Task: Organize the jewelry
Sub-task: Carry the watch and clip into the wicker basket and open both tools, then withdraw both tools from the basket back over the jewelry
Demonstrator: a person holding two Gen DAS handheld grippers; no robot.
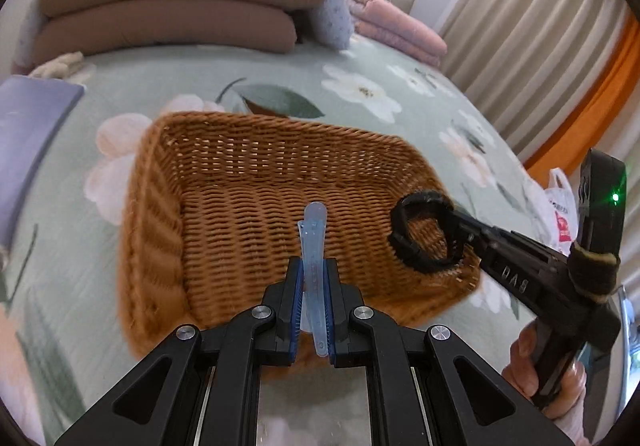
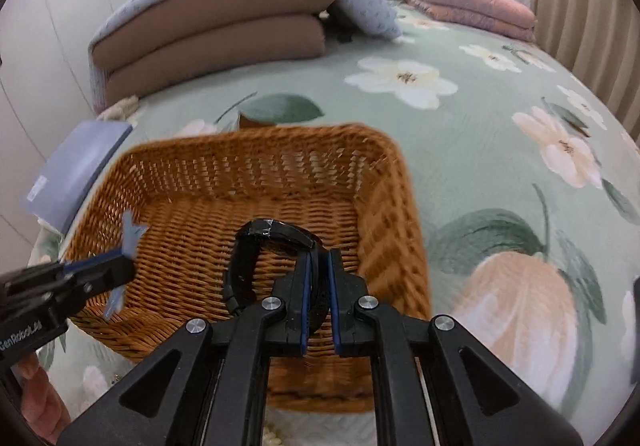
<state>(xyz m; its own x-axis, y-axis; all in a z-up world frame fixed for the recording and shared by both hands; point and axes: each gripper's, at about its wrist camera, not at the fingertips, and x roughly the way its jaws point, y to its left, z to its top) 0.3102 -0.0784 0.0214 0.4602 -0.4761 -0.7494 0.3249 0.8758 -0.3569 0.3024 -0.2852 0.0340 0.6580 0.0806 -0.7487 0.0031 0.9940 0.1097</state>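
Observation:
A brown wicker basket (image 1: 256,150) sits on the floral bedspread; it also shows in the right wrist view (image 2: 248,154). My left gripper (image 1: 314,266) is shut on a pale blue hair clip (image 1: 314,234) and holds it above the basket's near side. My right gripper (image 2: 318,258) is shut on a black wristwatch (image 2: 256,242) and holds it over the basket's near right part. In the left wrist view the watch (image 1: 420,234) hangs over the basket's right corner. In the right wrist view the clip (image 2: 128,242) sits over the basket's left edge.
The green floral bedspread (image 2: 480,118) surrounds the basket. A blue-grey pad (image 1: 24,134) lies to the left. Stacked brown cushions under a blue blanket (image 1: 180,2) and a pink folded quilt (image 2: 468,2) lie at the back. Curtains (image 1: 540,26) hang on the right.

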